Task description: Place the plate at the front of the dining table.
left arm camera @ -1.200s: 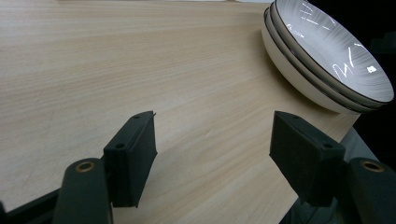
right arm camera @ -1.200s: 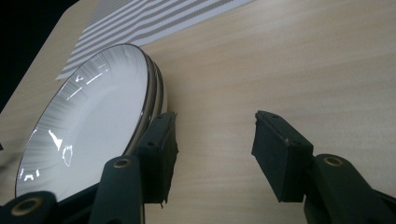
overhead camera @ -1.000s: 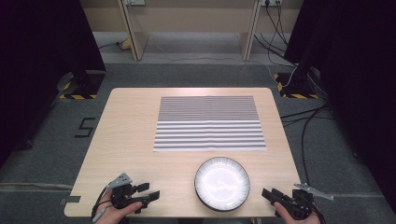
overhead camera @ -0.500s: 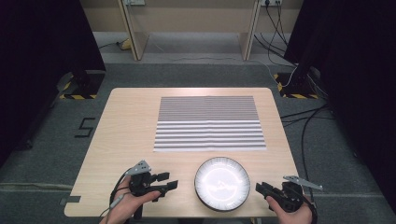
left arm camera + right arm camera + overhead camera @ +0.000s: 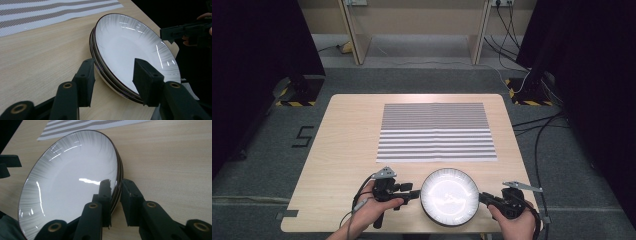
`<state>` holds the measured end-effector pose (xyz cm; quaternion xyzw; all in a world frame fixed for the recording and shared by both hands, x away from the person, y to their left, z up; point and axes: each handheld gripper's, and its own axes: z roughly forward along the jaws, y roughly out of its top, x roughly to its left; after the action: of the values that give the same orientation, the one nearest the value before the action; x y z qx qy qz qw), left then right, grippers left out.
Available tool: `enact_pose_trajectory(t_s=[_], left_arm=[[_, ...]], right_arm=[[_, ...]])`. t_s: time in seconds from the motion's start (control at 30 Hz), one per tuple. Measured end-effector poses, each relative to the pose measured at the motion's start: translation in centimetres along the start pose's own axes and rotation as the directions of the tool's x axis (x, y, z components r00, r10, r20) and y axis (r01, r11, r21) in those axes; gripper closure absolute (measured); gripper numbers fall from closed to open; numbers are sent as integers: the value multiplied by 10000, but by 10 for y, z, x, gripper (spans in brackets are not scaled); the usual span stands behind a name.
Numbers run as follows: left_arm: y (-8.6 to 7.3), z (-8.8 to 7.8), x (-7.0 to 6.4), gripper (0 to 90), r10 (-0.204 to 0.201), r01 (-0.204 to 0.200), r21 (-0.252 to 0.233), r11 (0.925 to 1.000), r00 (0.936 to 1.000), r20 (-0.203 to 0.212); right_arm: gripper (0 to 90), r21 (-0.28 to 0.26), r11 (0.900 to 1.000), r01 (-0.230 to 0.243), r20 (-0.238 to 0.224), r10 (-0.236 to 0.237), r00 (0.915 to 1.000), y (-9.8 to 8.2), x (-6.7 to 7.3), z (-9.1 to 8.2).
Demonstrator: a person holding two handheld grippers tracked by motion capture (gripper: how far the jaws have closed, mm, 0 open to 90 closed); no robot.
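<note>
White porcelain plates (image 5: 449,196), stacked and dark-rimmed, sit at the near edge of the tabletop (image 5: 347,145), a little right of its middle, just short of the striped placemat (image 5: 436,132); the step in hand looks like taking hold of the stack's rim from both sides. The left gripper (image 5: 414,194) reaches in from the left; its jaws have just been closing, yet in the left gripper view they stand apart astride the rim, one pad over the bowl, one outside, neither pressing. The right gripper (image 5: 484,198) comes from the right; its jaws have also just been closing and, in the right gripper view, they sit tight on the rim, apparently pinching it. Next, I judge, the left pads must close firmly on the rim; then both hands should lift together and level, lest the plates slip against each other.
</note>
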<state>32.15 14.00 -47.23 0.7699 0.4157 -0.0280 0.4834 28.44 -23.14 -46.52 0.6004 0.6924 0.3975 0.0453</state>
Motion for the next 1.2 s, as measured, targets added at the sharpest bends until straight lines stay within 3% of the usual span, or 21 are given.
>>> enact_pose_trajectory(t_s=[0.13,0.33,0.67,0.97,1.2], left_arm=[[0,8,1,535,-270,269,187,9995,9996,63],[1,12,2,550,-295,299,251,9992,9995,-129],[0,15,1,563,-466,469,453,9979,9989,-71],[0,21,-2,578,-540,533,627,9966,9985,95],[1,23,-3,592,-479,477,755,9960,9989,1]], right_arm=[[845,144,9999,35,-90,-34,10000,1,2,3],[856,220,9997,140,80,-142,9999,3,4,4],[856,396,9970,666,786,-696,9945,4,15,5],[845,505,9965,660,705,-695,9951,5,15,9],[846,570,9968,559,629,-595,9962,7,15,12]])
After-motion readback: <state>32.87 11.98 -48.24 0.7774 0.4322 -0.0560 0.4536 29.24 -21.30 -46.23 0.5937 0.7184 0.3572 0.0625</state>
